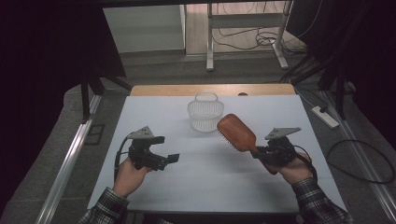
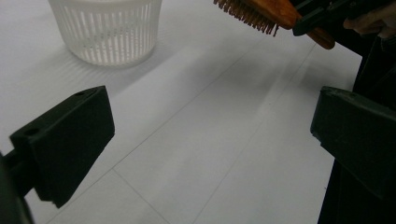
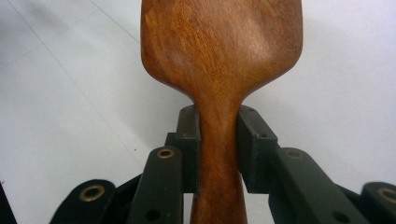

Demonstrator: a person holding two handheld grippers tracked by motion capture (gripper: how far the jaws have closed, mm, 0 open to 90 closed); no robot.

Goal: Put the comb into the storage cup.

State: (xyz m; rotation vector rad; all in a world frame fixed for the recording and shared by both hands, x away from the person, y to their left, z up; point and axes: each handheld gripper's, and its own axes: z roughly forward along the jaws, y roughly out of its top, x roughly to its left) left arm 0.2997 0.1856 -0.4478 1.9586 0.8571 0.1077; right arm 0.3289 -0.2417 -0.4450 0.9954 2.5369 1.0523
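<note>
A wooden hairbrush [image 1: 237, 132] with a broad paddle head is held above the white table, bristles facing down and left. My right gripper [image 1: 261, 152] is shut on its handle [image 3: 218, 154], jaws pressed to both sides. In the left gripper view the brush's bristles [image 2: 247, 13] show at the top. A white slotted plastic basket [image 1: 205, 112] with a handle stands upright at the table's far middle, just left of the brush head; its wall [image 2: 108, 32] is near the top left. My left gripper [image 1: 169, 158] hovers at the table's left, open, nothing between its jaws.
The white table surface [image 1: 210, 182] has a wooden strip [image 1: 212, 89] along its far edge. Dark curtains flank both sides. Beyond the table stand white desk legs [image 1: 210, 51] with cables on the floor, and a power strip [image 1: 325, 116] lies to the right.
</note>
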